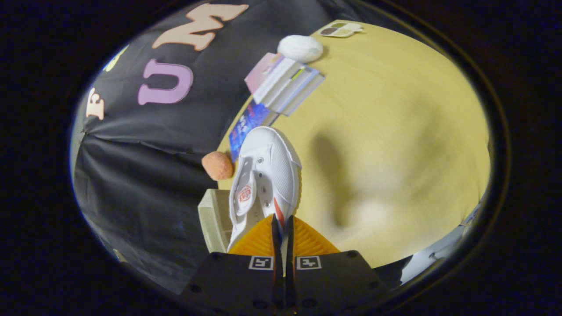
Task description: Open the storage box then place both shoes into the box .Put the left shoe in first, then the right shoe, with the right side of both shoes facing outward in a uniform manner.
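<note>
A white mesh sneaker with a red and blue stripe hangs from my gripper, toe pointing away from me, lifted above the yellow table. Both fingers are pinched on the rim of the shoe's heel collar, so the gripper is shut on the shoe. The view is rolled sideways. A pale cream box edge, ribbed, shows just beside the shoe's heel and the fingers; I cannot tell whether it is the storage box or its lid.
Beyond the shoe's toe lies a stack of books with a white ball past it and a small card further on. An orange rough ball sits near the table edge by the black cloth wall.
</note>
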### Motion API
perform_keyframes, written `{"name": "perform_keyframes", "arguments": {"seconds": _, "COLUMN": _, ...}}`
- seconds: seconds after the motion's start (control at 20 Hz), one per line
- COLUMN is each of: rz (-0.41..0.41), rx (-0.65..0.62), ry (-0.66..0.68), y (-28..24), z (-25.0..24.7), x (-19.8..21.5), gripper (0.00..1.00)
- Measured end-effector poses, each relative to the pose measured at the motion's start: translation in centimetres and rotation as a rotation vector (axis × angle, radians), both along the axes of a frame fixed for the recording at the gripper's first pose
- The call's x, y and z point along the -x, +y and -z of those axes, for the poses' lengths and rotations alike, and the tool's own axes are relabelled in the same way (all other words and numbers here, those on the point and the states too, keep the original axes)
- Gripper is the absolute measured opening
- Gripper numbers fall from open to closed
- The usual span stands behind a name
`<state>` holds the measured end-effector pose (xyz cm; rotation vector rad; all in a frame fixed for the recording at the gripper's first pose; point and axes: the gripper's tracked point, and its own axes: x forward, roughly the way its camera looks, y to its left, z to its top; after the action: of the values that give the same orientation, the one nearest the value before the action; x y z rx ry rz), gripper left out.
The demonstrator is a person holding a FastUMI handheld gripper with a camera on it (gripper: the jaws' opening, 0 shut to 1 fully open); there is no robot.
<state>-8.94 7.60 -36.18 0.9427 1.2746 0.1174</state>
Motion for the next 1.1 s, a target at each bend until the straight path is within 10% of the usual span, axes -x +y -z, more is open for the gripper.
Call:
{"name": "perform_keyframes", "arguments": {"seconds": 0.55, "rz": -0.259, "rx": -0.102, "ry": -0.055, "y": 18.2, "z": -6.3, "x": 0.1, "gripper": 0.05}}
{"name": "perform_keyframes", "arguments": {"seconds": 1.1, "rz": -0.291, "rx": 0.108, "ry": 0.063, "y": 19.6, "z": -0.1, "x": 2.6, "gripper": 0.07}}
